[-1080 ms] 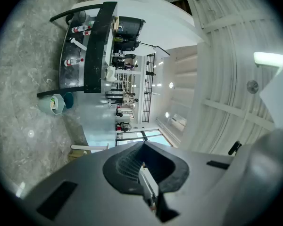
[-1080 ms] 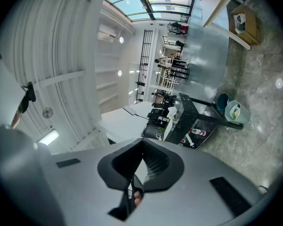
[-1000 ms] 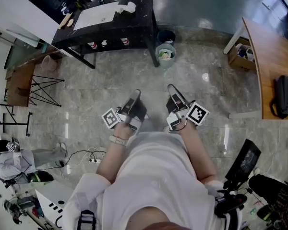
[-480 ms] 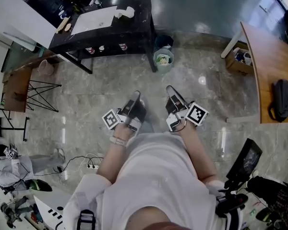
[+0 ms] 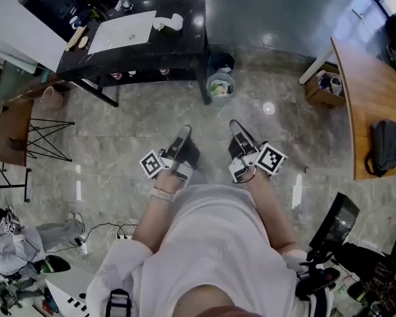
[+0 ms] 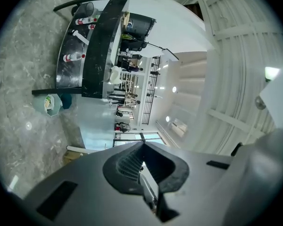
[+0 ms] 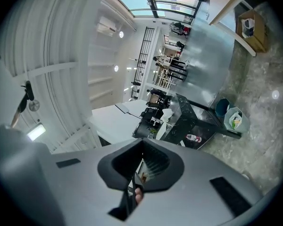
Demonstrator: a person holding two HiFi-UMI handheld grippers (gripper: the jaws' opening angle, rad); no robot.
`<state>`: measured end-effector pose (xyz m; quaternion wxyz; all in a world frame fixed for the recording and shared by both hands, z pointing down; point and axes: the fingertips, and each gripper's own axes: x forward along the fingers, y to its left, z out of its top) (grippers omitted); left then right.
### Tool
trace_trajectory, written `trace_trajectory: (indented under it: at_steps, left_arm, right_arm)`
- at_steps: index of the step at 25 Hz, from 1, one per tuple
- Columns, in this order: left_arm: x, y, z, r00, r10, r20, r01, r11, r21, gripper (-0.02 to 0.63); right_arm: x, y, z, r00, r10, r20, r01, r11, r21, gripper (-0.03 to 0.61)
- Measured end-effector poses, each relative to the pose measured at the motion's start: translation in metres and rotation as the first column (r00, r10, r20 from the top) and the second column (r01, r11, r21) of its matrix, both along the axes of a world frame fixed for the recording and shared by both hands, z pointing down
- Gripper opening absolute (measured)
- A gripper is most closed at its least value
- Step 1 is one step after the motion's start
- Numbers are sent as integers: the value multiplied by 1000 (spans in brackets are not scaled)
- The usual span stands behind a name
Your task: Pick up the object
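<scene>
Fingers [image 6: 127, 166] of the left gripper [image 5: 184, 132] and right gripper [image 5: 235, 124] are pressed together, holding nothing. Which object is meant I cannot tell. Presumably it sits on the black worktop [image 5: 185, 41] well ahead. Arriving unopened could shove it, or clip the waste bin [image 5: 219, 86].

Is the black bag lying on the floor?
No, the black bag lies on top of the wooden desk at the right side of the head view.
</scene>
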<state>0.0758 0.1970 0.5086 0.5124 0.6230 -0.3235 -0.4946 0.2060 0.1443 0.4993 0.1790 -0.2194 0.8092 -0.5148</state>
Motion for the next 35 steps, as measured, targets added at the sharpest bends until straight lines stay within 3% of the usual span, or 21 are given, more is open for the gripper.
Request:
trace_trajectory:
  at_steps: [21,28,35]
  left_arm:
    - [-167,-172,34,999,36,-37,-39,995,-94,6]
    - [-217,-203,41,996,91,2,-91,991,-101,6]
    - [-240,-231,54,991,132,0,-131,984,-122,6]
  right_arm:
    - [-150,-162,32,993,52,-107,-62,994,-92,20]
    - [-213,-188,30,988,44,-148,-61,992,-110,20]
    - [-235,-202,36,984,52,-169,-71,991,-110,20]
